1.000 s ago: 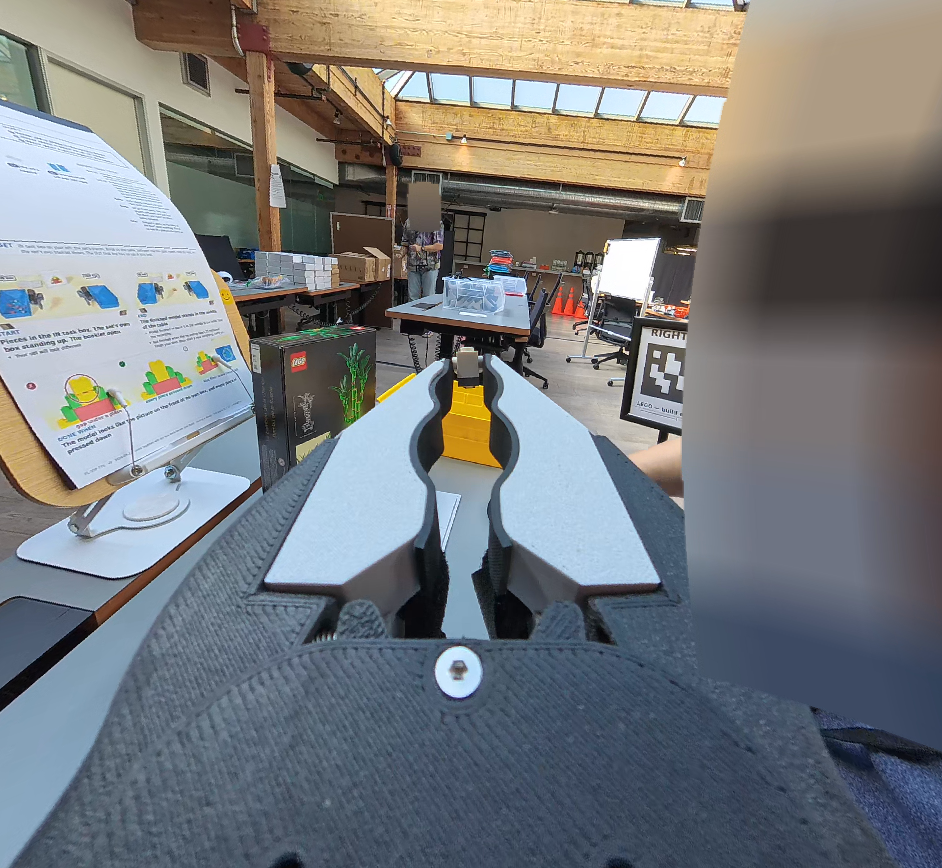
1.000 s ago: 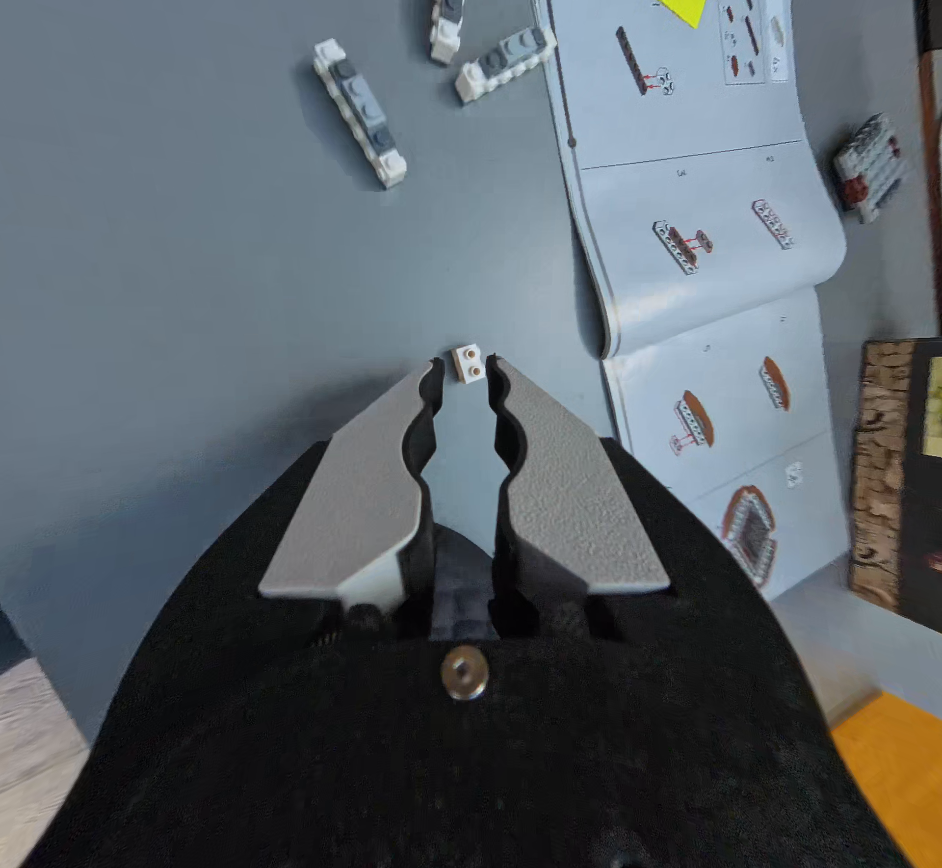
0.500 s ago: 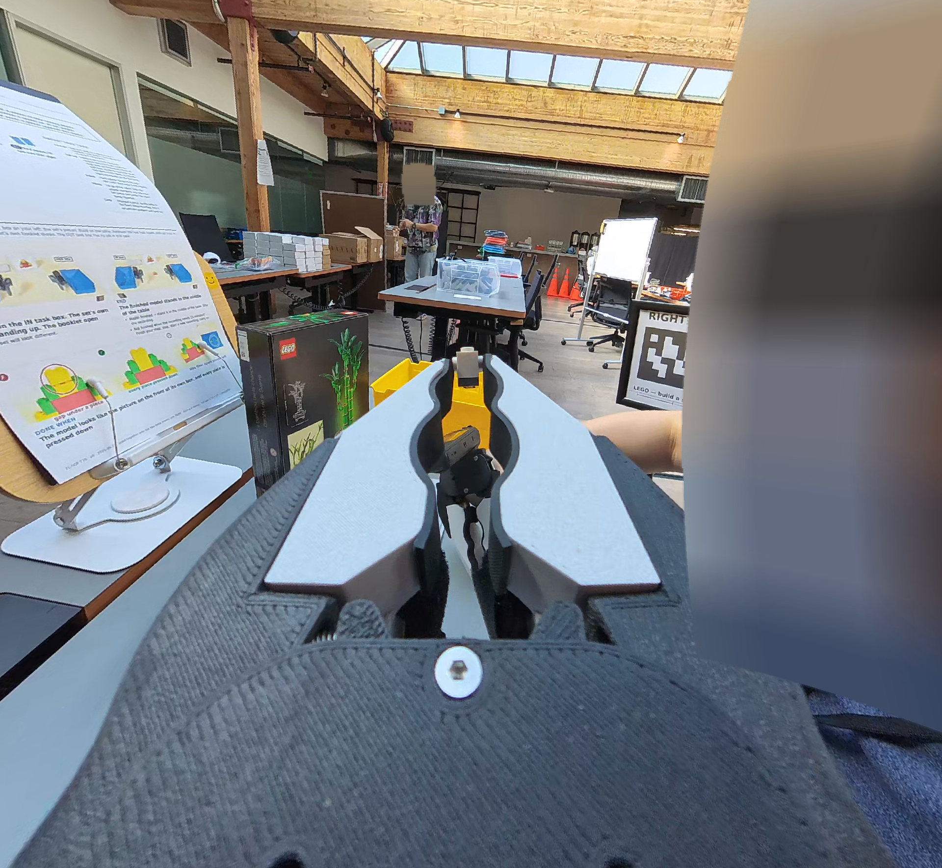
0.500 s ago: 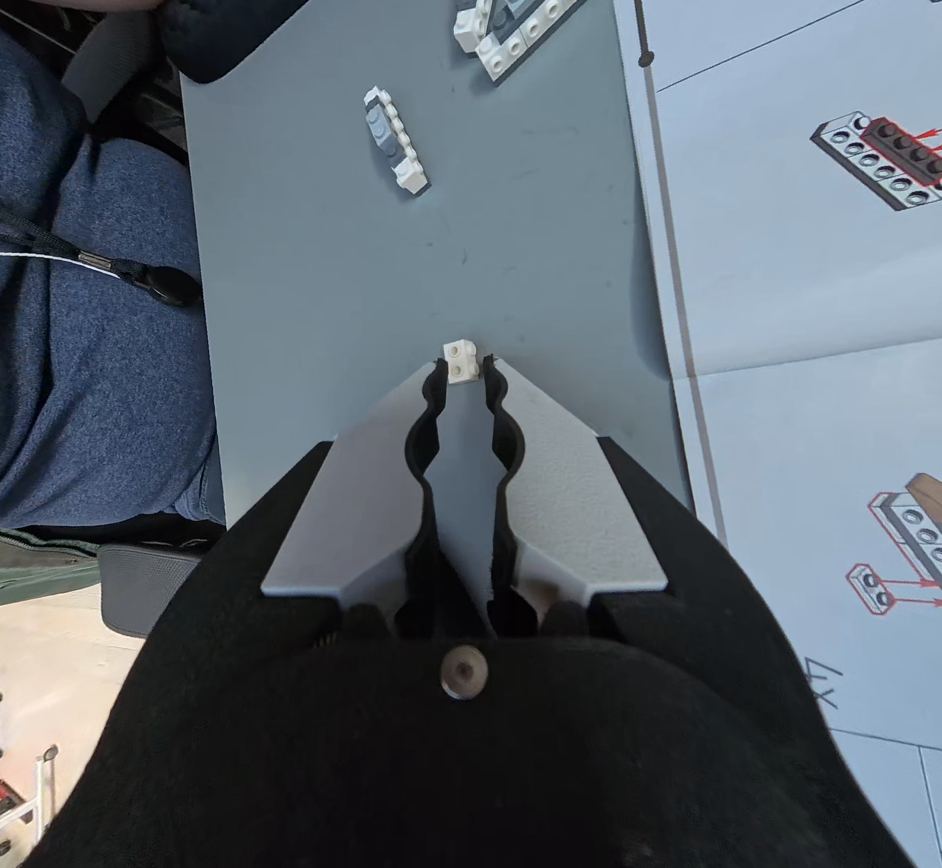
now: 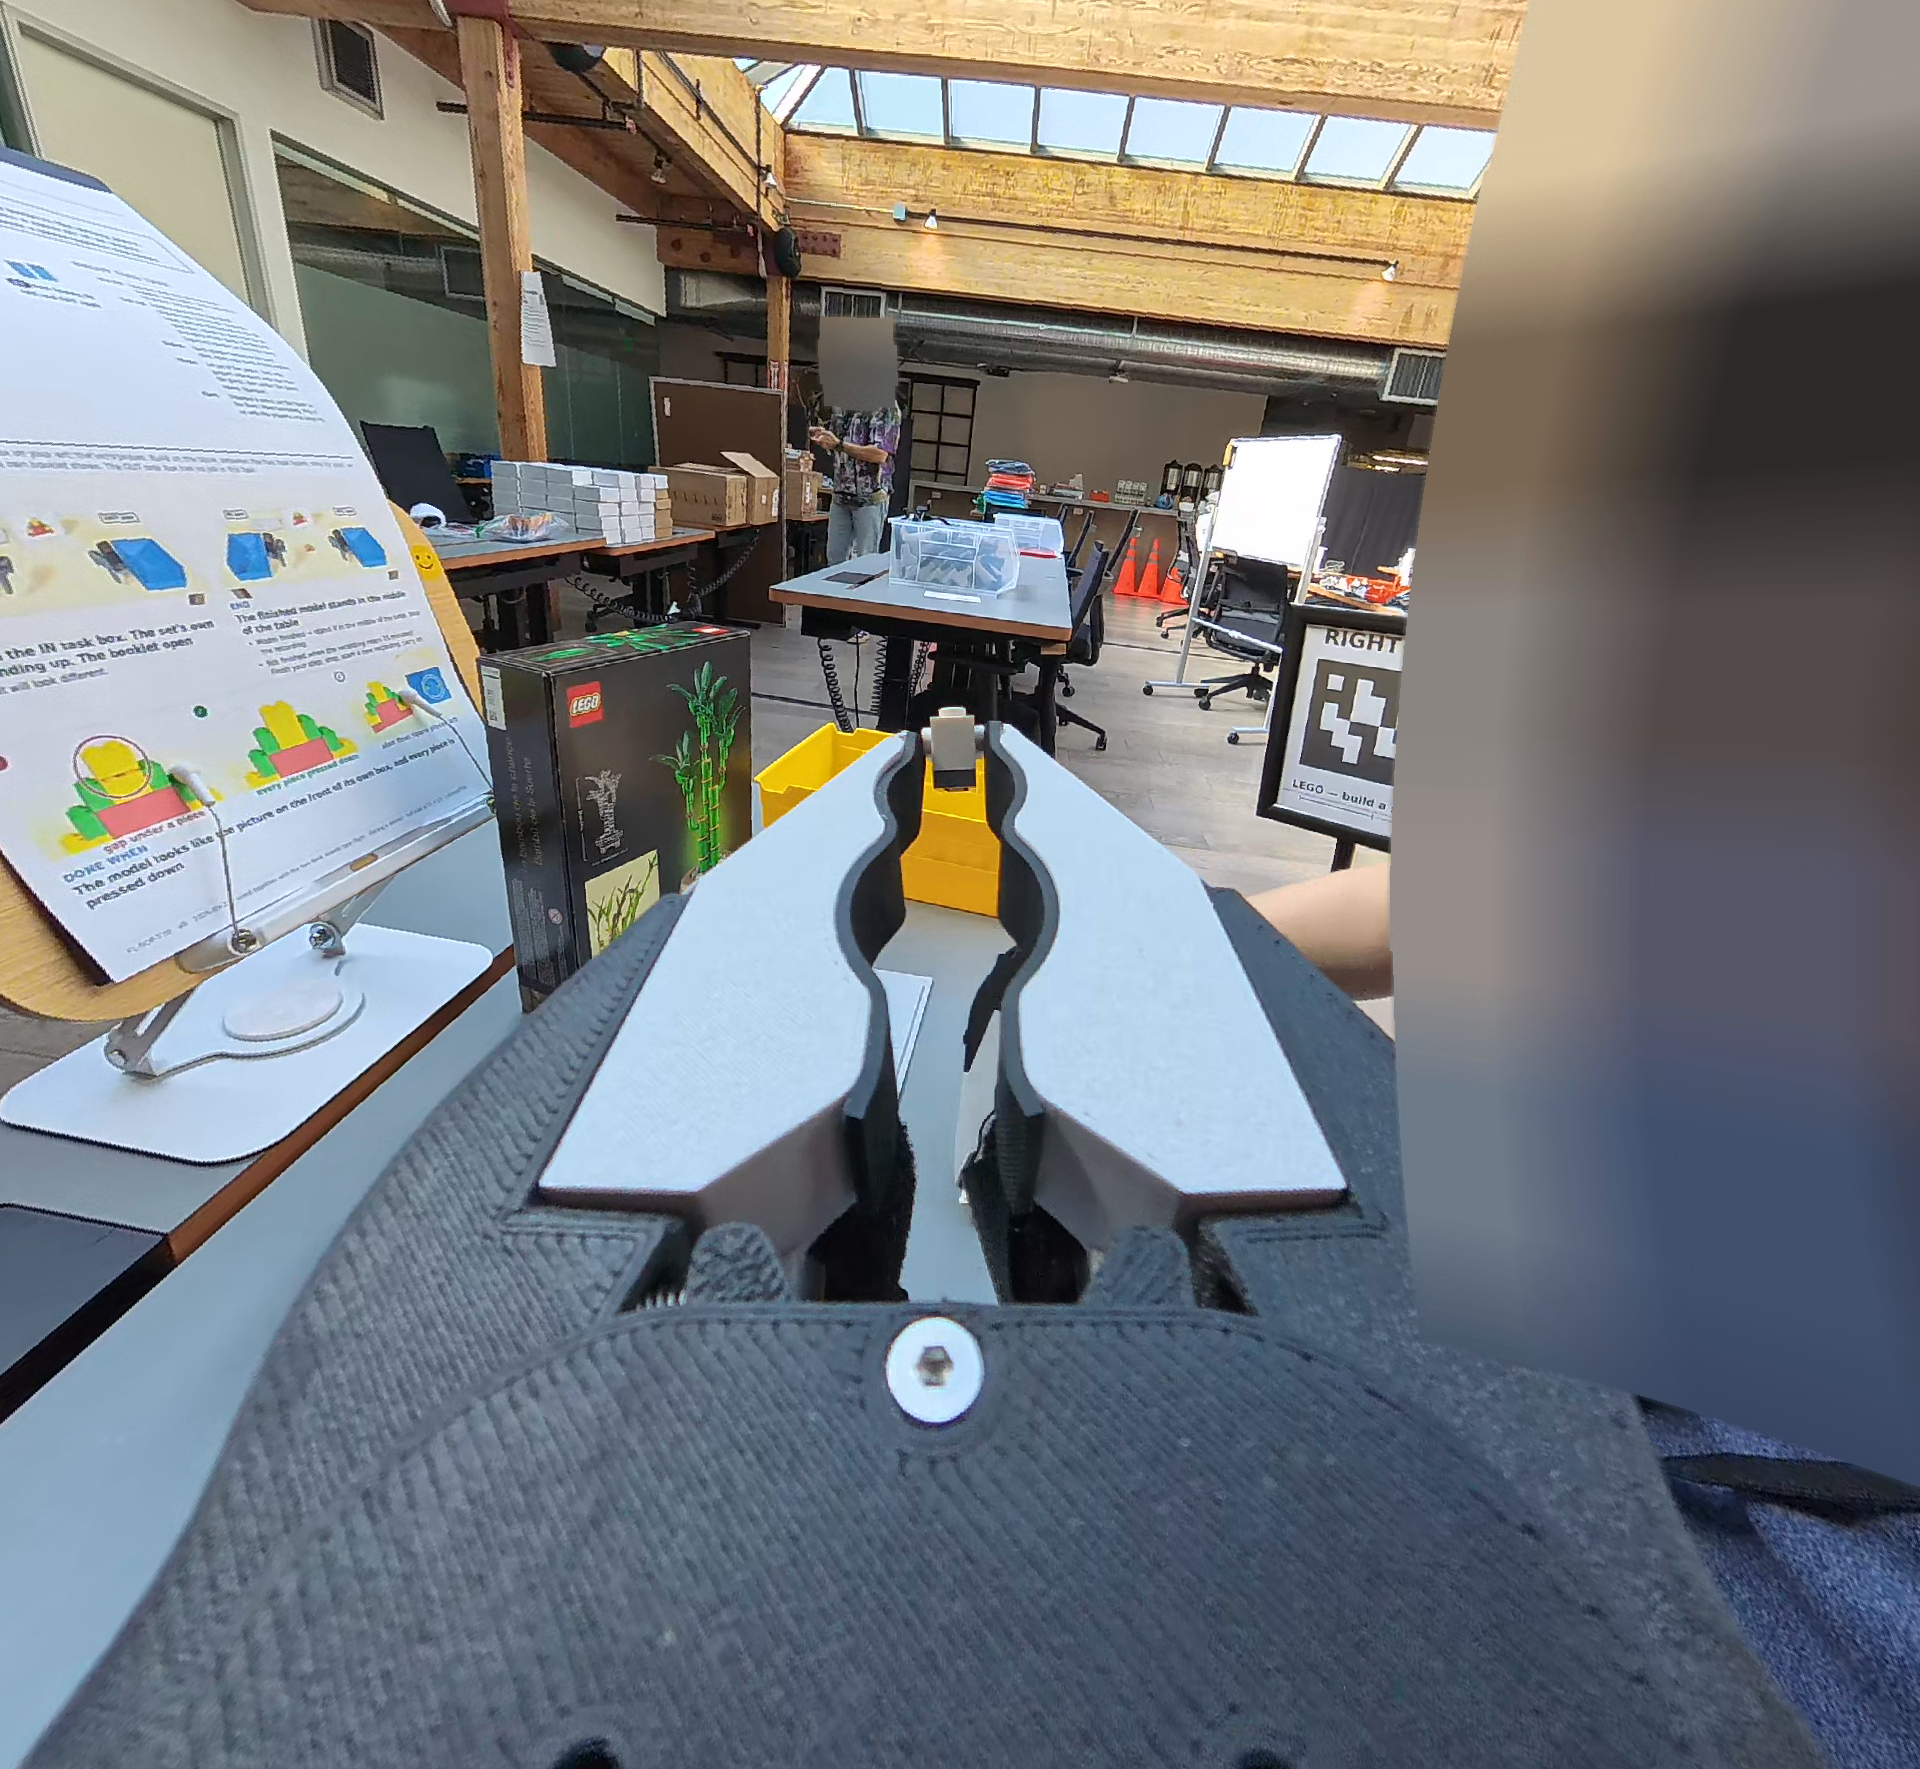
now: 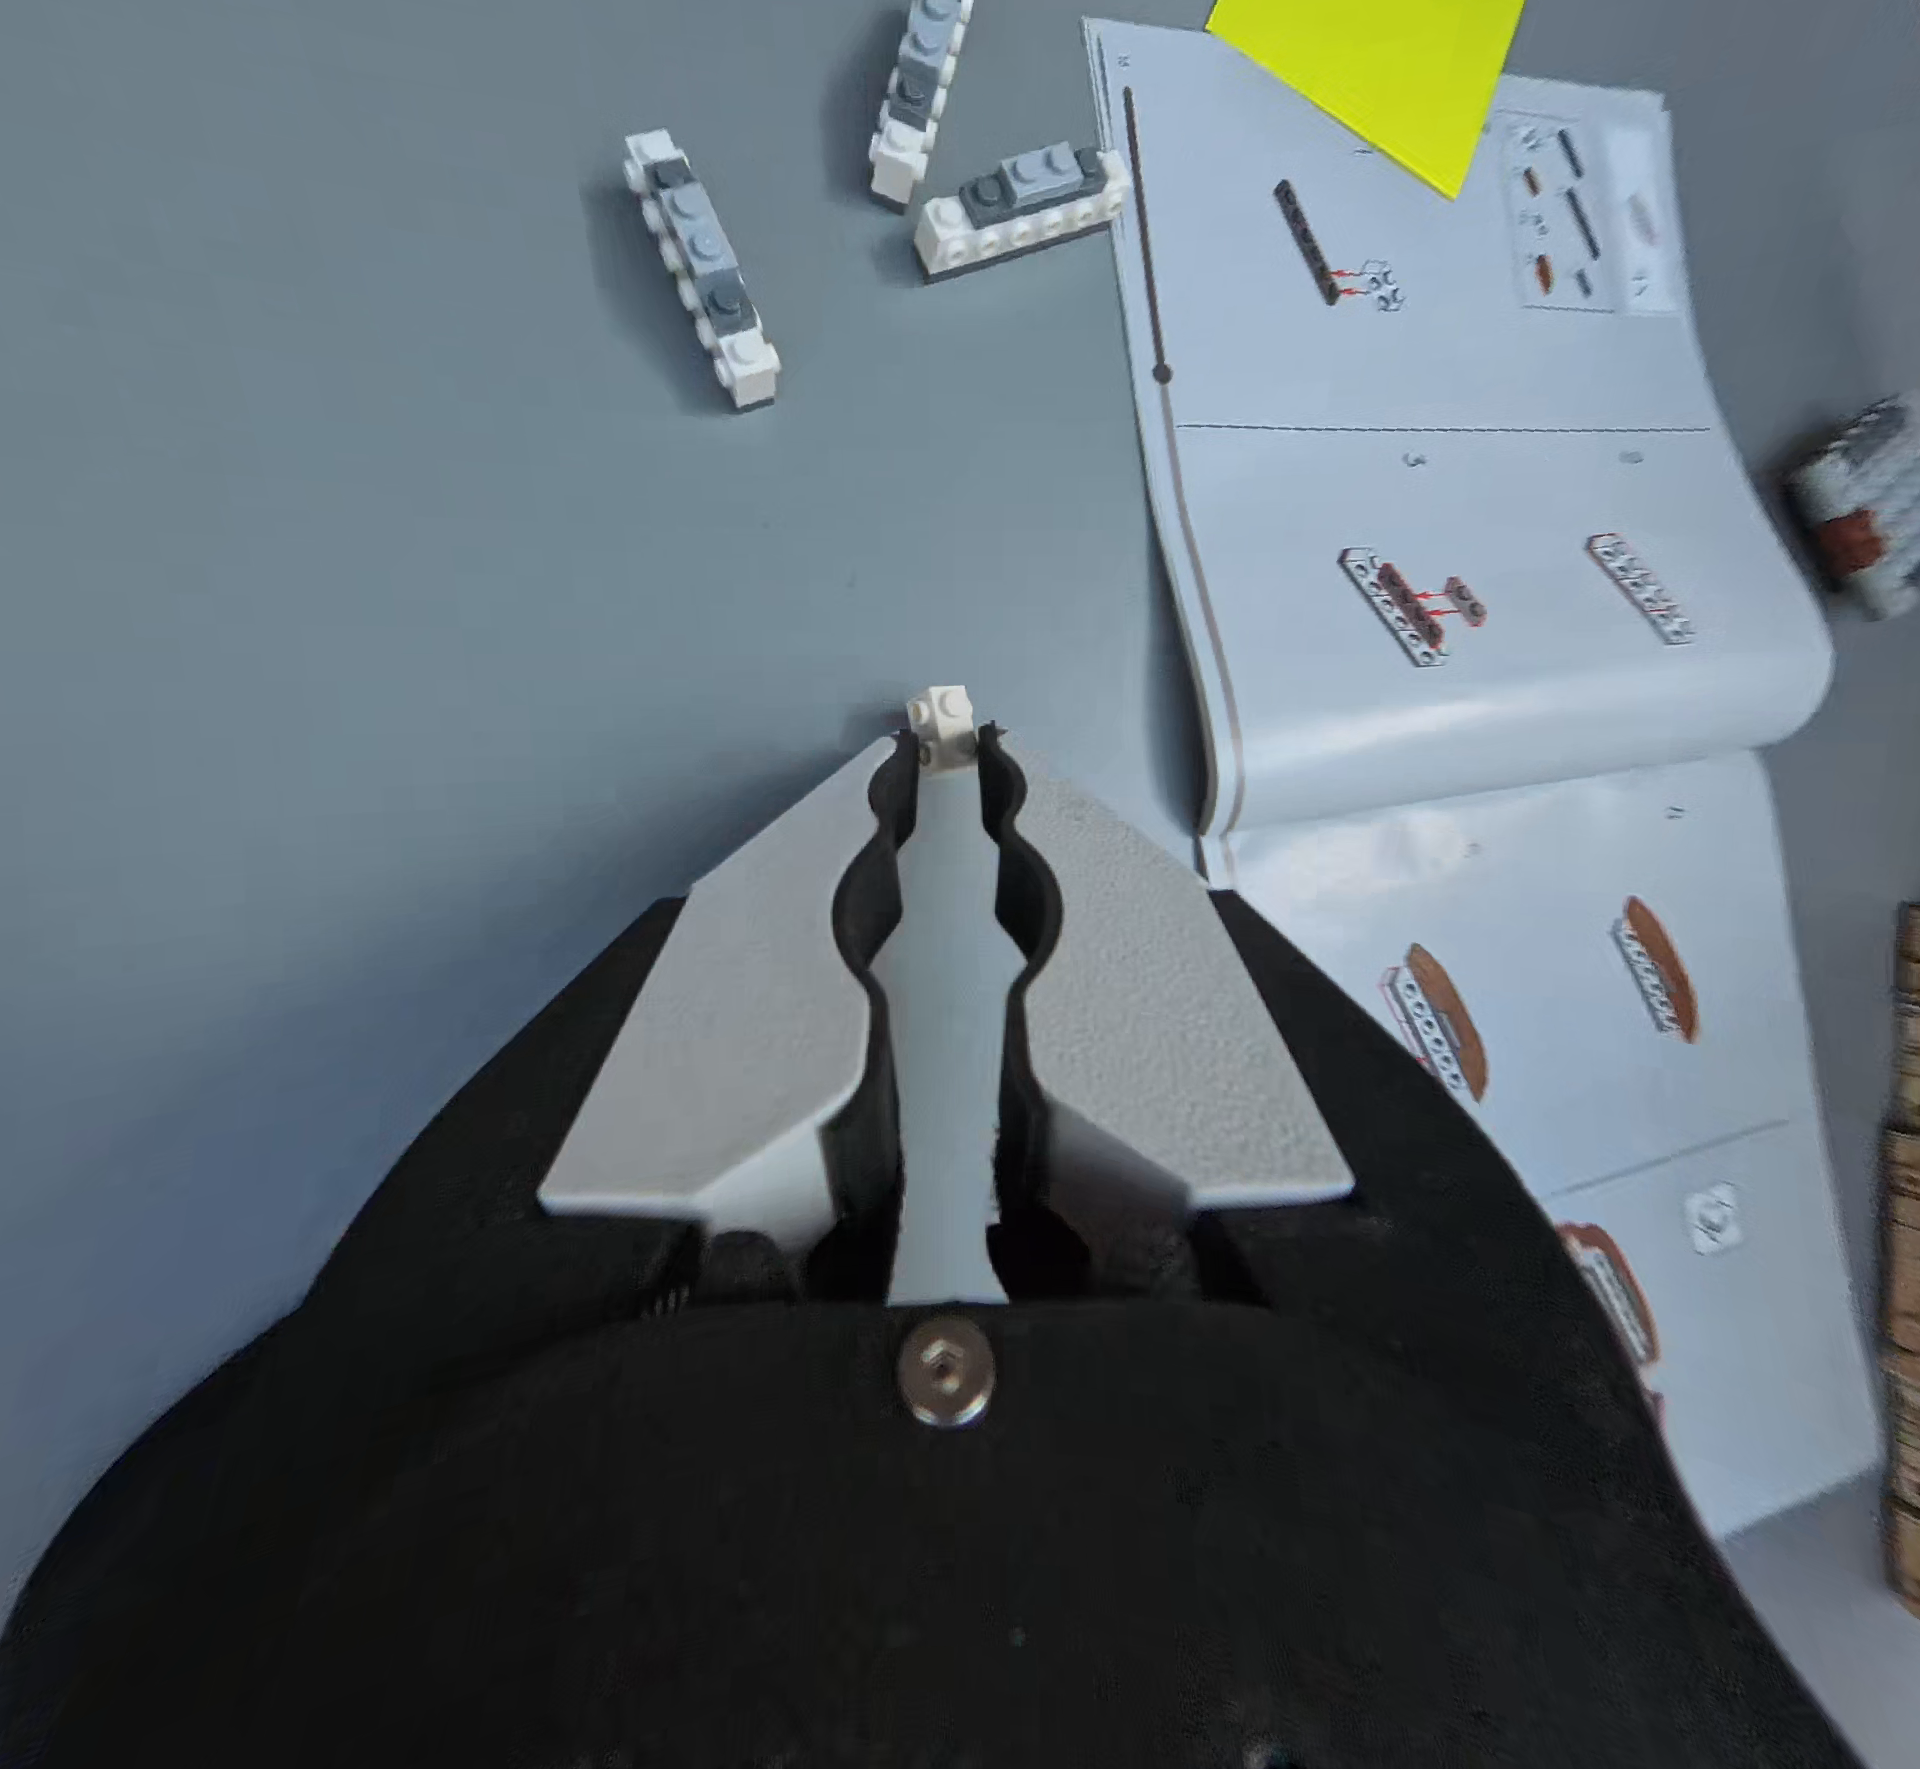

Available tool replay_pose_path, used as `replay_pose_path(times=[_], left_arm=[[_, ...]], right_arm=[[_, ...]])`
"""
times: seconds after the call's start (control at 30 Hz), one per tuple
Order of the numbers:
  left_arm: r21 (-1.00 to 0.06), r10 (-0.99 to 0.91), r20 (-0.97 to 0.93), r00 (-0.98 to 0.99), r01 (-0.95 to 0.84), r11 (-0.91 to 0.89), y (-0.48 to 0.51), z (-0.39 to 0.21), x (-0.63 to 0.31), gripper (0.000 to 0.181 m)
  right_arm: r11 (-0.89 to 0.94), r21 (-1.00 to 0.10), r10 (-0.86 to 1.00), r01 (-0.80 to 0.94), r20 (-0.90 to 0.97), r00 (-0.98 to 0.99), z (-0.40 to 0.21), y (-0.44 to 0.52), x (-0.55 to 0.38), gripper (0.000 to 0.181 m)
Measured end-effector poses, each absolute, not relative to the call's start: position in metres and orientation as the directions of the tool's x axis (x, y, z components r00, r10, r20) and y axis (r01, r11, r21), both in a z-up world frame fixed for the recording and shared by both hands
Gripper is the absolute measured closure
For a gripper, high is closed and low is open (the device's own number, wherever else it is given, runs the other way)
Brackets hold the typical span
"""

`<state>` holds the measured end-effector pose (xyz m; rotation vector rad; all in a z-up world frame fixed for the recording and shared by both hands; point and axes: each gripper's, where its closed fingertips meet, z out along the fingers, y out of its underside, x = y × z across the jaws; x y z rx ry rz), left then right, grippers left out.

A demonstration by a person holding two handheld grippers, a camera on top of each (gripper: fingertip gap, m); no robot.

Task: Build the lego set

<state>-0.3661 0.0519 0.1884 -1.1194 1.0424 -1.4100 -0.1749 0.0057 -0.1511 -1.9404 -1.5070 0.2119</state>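
My three white-and-grey brick strips (image 6: 701, 265) lie upper centre on the grey table (image 6: 364, 576), above my right gripper (image 6: 943, 745), which pinches a small white brick (image 6: 940, 720). My left gripper (image 5: 954, 748) pinches a light grey piece (image 5: 950, 740), raised.

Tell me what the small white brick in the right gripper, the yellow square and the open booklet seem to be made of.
Small white brick: hard moulded plastic, smooth with a slight sheen, crisp studs and edges. Yellow square: probably thin paper, like a sticky note; flat, matte, sharp corners, overlapping the booklet. Open booklet: printed paper, seemingly smooth; its pages bow up at the fold.
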Motion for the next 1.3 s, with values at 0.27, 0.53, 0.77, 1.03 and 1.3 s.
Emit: replay_pose_path(times=[0.27, 0.53, 0.77, 1.03, 1.3], left_arm=[[-0.974, -0.992, 0.111, -0.055, 0.193, -0.119, 0.053, 0.188, -0.367, 0.172], [-0.975, -0.992, 0.109, -0.06, 0.187, -0.119, 0.052, 0.188, -0.364, 0.172], [-0.976, -0.992, 0.105, -0.063, 0.184, -0.115, 0.05, 0.188, -0.365, 0.173], [-0.976, -0.991, 0.116, -0.071, 0.175, -0.127, 0.052, 0.185, -0.362, 0.172], [-0.978, -0.99, 0.121, -0.075, 0.162, -0.132, 0.052, 0.183, -0.361, 0.172]], right_arm=[[-0.106, -0.473, 0.793, 0.875, 0.49, 0.362, -0.157, 0.001, -0.166, 0.166], [-0.271, -0.553, 0.9, 0.788, 0.146, 0.412, -0.143, -0.002, -0.167, 0.155], [-0.312, -0.476, 0.929, 0.822, 0.028, 0.369, -0.157, -0.001, -0.167, 0.154], [-0.333, -0.462, 0.929, 0.822, -0.011, 0.37, -0.161, 0.0, -0.167, 0.163], [-0.368, -0.467, 0.917, 0.804, -0.04, 0.396, -0.162, -0.003, -0.167, 0.171]])
